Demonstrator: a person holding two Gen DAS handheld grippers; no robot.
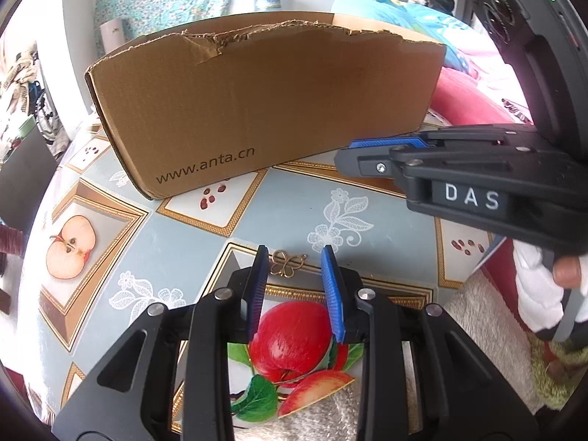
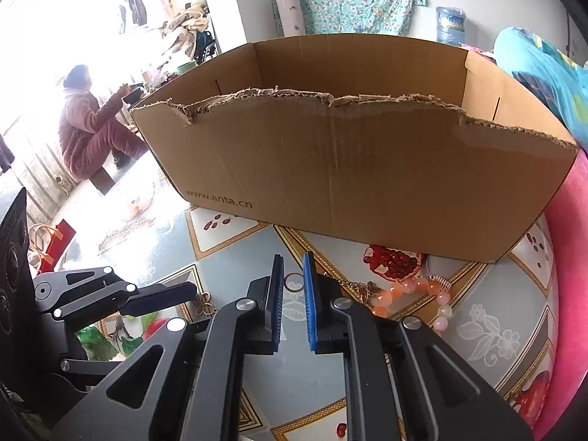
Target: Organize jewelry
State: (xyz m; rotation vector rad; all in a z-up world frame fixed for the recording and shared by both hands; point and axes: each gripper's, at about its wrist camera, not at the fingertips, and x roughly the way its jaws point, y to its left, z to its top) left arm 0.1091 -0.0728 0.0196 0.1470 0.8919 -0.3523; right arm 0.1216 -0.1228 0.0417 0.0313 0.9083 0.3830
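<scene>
A gold clover-shaped charm (image 1: 286,264) lies on the tablecloth between the tips of my left gripper (image 1: 294,257), which is open around it. The charm also shows in the right wrist view (image 2: 204,303) beside the left gripper (image 2: 161,296). My right gripper (image 2: 293,262) is open, a small gold ring (image 2: 294,283) lying on the table between its tips. To its right lie a butterfly charm (image 2: 365,289) and an orange and pink bead bracelet (image 2: 415,294). The open brown cardboard box (image 2: 367,169) stands behind. In the left wrist view the right gripper (image 1: 352,154) hovers near the box (image 1: 257,110).
The table wears a fruit-patterned cloth (image 1: 294,205). A pink cushion (image 2: 573,275) lies at the right edge. A person (image 2: 92,125) sits on the floor far left. A fuzzy mat (image 1: 488,334) lies by the table's right side.
</scene>
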